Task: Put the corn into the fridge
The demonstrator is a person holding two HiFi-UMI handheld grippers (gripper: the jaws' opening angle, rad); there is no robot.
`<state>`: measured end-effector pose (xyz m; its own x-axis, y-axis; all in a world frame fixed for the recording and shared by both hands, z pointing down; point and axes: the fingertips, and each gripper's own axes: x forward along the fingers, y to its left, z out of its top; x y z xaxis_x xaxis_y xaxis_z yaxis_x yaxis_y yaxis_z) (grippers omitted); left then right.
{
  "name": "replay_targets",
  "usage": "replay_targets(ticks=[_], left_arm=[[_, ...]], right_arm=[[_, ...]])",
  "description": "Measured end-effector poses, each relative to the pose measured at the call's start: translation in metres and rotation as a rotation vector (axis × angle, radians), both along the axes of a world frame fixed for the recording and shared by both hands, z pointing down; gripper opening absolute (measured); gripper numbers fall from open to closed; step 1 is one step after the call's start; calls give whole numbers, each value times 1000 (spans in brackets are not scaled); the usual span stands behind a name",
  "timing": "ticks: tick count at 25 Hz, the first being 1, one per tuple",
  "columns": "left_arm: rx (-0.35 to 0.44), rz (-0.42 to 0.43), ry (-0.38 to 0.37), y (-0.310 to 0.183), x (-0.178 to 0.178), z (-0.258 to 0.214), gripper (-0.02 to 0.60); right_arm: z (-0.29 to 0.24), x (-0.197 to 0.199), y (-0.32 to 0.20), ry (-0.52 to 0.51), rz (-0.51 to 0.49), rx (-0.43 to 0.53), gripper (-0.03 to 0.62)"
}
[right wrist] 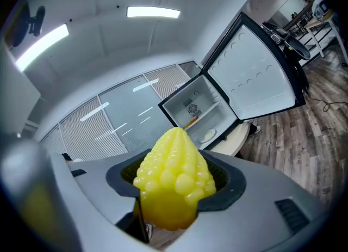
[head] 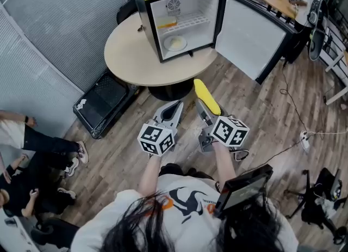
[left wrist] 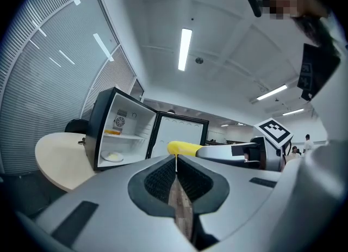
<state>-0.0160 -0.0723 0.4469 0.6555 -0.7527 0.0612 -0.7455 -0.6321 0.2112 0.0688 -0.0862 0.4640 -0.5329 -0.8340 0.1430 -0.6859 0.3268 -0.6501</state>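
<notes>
A small black fridge [head: 179, 14] stands on a round beige table [head: 130, 55] with its door [head: 250, 38] swung wide open to the right. My right gripper [head: 205, 106] is shut on a yellow corn cob [head: 207, 96], held above the wooden floor short of the table. In the right gripper view the corn [right wrist: 174, 183] fills the space between the jaws, with the open fridge [right wrist: 198, 115] beyond. My left gripper [head: 176, 105] is beside it on the left, shut and holding nothing. The left gripper view shows the corn [left wrist: 184, 147] and fridge [left wrist: 117, 134] ahead.
Inside the fridge, a white plate [head: 175, 42] lies on the floor and an orange item [head: 166, 23] on the wire shelf. A black case [head: 103, 104] lies on the floor left of the table. A person's legs [head: 32, 142] are at the left; another person [head: 304, 0] stands far right.
</notes>
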Motion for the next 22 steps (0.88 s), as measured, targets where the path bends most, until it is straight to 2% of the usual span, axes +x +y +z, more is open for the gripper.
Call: replay_targets(ticks=[12, 22], left_arm=[[-31, -23, -24, 2, 8, 14, 15], [-45, -30, -28, -32, 0, 23, 15]], right_arm=[[11, 11, -3, -13, -28, -14, 259], [14, 9, -39, -11, -23, -16, 259]])
